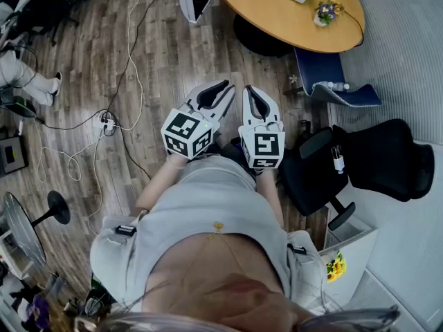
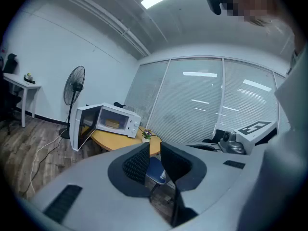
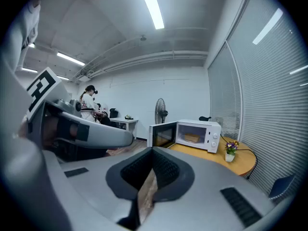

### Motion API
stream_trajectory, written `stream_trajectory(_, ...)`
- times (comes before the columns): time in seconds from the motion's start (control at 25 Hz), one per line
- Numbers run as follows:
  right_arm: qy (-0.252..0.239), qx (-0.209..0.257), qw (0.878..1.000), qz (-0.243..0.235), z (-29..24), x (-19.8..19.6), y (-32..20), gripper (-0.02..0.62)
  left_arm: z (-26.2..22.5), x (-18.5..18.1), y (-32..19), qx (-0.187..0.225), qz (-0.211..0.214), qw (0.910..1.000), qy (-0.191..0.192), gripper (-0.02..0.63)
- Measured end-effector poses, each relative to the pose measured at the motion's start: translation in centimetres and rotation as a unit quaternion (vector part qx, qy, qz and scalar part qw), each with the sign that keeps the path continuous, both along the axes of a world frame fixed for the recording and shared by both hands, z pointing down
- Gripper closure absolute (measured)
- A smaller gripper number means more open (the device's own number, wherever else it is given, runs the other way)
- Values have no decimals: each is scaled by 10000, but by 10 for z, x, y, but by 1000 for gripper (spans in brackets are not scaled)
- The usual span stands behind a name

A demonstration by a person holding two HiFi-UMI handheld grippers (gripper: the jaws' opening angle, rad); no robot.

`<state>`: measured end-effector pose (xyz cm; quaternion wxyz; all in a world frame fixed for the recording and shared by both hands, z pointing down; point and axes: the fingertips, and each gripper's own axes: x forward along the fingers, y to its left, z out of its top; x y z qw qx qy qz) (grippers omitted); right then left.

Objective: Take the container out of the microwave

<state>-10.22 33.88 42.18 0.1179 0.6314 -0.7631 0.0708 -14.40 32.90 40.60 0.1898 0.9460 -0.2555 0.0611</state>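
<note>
Looking across the room, both gripper views catch the white microwave [image 2: 115, 119] standing with its door open on the round table [image 1: 277, 26]. The container [image 3: 192, 138] is a low tan shape inside the cavity, right of centre in the right gripper view and too small for detail. The head view cuts the microwave off at the upper edge and hides the container. At that frame's centre, the left gripper [image 1: 223, 88] has its jaws narrowly parted on nothing. The right gripper [image 1: 252, 90] beside it has its tips together, empty. Both are well apart from the microwave.
</note>
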Motion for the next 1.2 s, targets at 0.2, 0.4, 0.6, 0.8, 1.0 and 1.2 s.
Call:
stream_trajectory(0.2,-77,104,9999,-65,-1,-6,4,556,3,-3,5,22,0,10000,-2,528)
stream_trajectory(0.4,-211,101,9997,51,1,-6,6,512,6,-3,7,7,74,10000,-24,526)
stream_trajectory(0.6,-227,55,9997,122,3,-1,2,495,9,0,4,-44,140,9999,-17,526)
stream_trajectory(0.8,-215,69,9997,103,5,8,-10,495,12,10,-7,-79,162,9998,-14,526)
stream_trajectory(1.0,-208,75,9998,-4,4,16,-37,495,10,19,-33,-84,70,9999,21,528)
stream_trajectory(1.2,-209,109,9997,-57,0,26,-64,495,5,27,-61,-79,-42,9999,87,526)
